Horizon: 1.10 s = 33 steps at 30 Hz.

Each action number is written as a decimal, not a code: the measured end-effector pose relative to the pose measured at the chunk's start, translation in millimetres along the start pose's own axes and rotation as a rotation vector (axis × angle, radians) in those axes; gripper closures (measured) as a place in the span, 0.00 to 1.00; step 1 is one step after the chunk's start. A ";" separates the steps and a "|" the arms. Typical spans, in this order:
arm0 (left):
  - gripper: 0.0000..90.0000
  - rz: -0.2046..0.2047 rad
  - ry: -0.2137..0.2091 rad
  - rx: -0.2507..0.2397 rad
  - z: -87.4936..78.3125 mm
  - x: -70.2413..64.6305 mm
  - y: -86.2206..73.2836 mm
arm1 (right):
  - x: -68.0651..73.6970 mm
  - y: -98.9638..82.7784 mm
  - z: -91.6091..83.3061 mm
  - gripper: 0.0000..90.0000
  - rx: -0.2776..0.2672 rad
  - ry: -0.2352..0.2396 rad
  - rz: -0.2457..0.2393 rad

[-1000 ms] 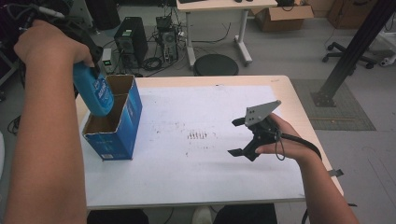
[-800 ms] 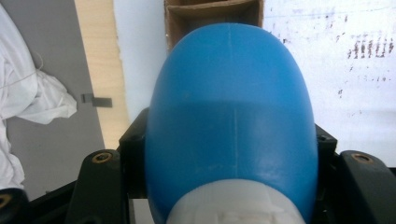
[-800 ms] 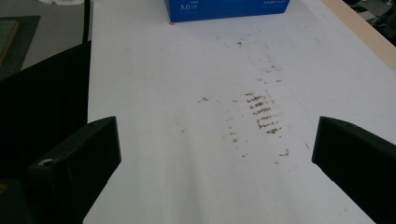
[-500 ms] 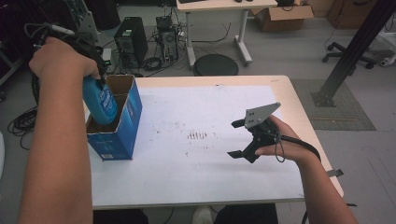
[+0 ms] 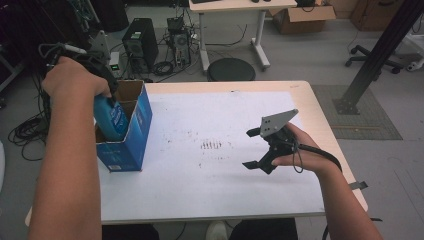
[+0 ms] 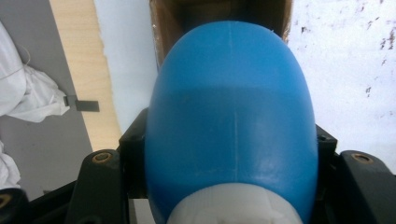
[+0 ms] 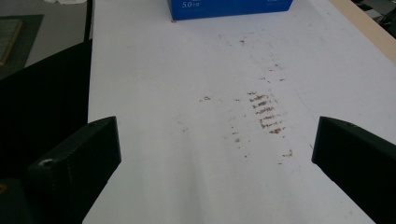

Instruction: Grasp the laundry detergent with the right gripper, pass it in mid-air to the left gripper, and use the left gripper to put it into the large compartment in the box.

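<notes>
Bottle [image 5: 113,119] lower now, inside box [image 5: 131,145].

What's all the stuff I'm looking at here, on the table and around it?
Bottle: one, blue, partly inside the box.
Box: one, blue cardboard, open-topped, table's left part.
Table: one, white sheet with brown marks.
Stool: one, black, beyond the table.
Computer tower: one, black, on the floor.
Left gripper: one, black, shut on the bottle.
Right gripper: one, black, open, over the table's right part.
</notes>
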<state>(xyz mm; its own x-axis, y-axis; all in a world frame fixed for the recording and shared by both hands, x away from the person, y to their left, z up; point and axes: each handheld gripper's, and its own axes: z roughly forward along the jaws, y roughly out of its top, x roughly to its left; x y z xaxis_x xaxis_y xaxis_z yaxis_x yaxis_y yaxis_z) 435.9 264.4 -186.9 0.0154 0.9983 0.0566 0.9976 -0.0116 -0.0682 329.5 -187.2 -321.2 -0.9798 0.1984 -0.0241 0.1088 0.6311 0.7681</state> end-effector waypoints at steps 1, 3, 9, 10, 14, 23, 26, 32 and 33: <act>0.43 0.003 0.001 0.006 1.9 0.5 0.4 | -0.1 0.3 0.3 0.01 0.001 0.001 0.001; 0.43 0.004 0.000 0.009 5.9 0.9 1.1 | -0.3 0.7 0.7 0.01 0.004 0.001 0.001; 0.43 0.016 0.010 0.017 14.8 -1.3 3.4 | -0.6 1.2 1.1 0.01 0.004 0.002 -0.001; 0.43 0.017 0.007 0.016 16.4 -1.7 3.7 | -0.4 1.3 1.1 0.01 0.004 0.004 0.001; 0.43 0.018 0.002 0.020 22.7 -2.6 5.2 | -0.3 1.2 1.1 0.01 0.004 0.004 -0.002; 0.43 0.028 -0.004 0.034 42.9 -3.9 7.3 | 0.4 1.7 0.4 0.01 0.003 0.003 -0.003; 0.43 0.036 0.000 0.036 50.4 -4.7 7.8 | 0.6 1.9 0.7 0.01 0.003 0.002 -0.002; 0.43 0.037 -0.005 0.040 61.3 -3.6 8.6 | 0.5 2.0 1.6 0.01 0.001 0.007 0.003; 0.43 0.039 -0.005 0.042 62.8 -3.2 8.8 | 0.6 2.1 1.8 0.01 0.000 0.006 0.001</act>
<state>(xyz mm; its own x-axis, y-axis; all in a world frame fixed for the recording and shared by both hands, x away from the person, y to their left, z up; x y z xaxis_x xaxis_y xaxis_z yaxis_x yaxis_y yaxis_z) 440.4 264.7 -250.2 0.0535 0.9974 0.0479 0.9926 -0.0478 -0.1117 329.4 -184.4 -320.7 -0.9808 0.1943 -0.0192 0.1100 0.6312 0.7678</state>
